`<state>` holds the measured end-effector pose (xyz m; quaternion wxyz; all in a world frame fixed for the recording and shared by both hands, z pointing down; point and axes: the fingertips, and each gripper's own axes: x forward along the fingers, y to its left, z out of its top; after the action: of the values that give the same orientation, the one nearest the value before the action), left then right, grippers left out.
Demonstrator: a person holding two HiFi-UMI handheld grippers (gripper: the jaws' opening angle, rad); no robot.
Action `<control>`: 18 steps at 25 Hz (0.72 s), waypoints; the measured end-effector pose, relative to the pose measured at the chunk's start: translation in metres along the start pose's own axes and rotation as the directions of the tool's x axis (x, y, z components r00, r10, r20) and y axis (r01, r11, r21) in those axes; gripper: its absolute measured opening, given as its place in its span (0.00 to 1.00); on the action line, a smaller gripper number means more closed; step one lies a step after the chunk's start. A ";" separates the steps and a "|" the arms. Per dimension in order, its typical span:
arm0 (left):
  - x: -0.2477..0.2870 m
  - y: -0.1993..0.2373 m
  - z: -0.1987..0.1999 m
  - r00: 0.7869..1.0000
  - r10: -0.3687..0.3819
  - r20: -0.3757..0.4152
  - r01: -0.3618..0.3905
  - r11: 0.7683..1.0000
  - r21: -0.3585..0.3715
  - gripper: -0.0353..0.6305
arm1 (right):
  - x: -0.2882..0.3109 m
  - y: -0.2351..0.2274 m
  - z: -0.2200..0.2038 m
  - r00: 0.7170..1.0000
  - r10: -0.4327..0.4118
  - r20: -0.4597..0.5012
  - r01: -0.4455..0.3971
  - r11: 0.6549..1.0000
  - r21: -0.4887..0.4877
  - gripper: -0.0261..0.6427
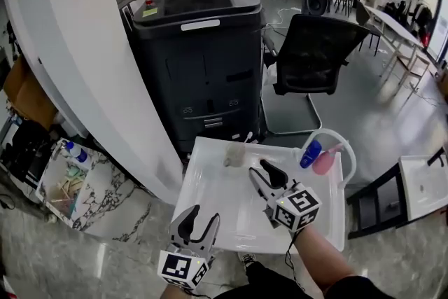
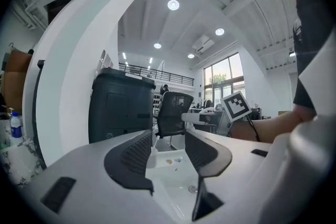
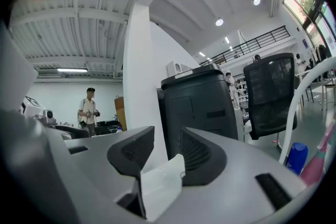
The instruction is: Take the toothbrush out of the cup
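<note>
A small translucent cup (image 1: 234,155) stands near the far edge of the white tray-like tabletop (image 1: 210,203), with a white toothbrush (image 1: 246,138) sticking up out of it. My right gripper (image 1: 258,169) hovers just right of and nearer than the cup, jaws open and empty, pointing toward it. My left gripper (image 1: 200,220) is open and empty at the tabletop's near edge. In the left gripper view the cup (image 2: 151,157) and toothbrush (image 2: 155,140) show far off between the open jaws (image 2: 165,150). The right gripper view shows only a white corner of the tabletop (image 3: 160,186) between its open jaws (image 3: 167,147).
A blue bottle (image 1: 311,153) and a pink item (image 1: 325,162) sit under a white hoop (image 1: 334,136) at the tabletop's far right. A black machine (image 1: 199,59) and an office chair (image 1: 315,52) stand beyond. A white column (image 1: 84,52) rises at left.
</note>
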<state>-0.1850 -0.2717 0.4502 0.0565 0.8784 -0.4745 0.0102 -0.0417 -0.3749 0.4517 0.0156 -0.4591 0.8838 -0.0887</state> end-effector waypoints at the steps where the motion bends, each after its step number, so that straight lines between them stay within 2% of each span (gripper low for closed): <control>1: 0.007 0.002 -0.003 1.000 -0.005 -0.004 0.005 1.000 0.004 0.36 | 0.007 -0.006 -0.002 1.000 -0.001 -0.004 0.001 1.000 0.006 0.27; 13: 0.083 0.034 -0.023 0.999 0.001 -0.038 -0.001 1.000 -0.002 0.37 | 0.078 -0.078 -0.044 0.998 -0.030 -0.060 0.037 0.993 0.116 0.28; 18: 0.110 0.047 -0.036 0.998 -0.005 -0.061 0.003 1.000 -0.030 0.37 | 0.104 -0.103 -0.066 0.995 -0.044 -0.094 0.062 0.979 0.196 0.28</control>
<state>-0.1620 -0.3847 0.4984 0.0842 0.8777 -0.4708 0.0296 -0.0257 -0.5083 0.5399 0.0194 -0.4744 0.8577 -0.1972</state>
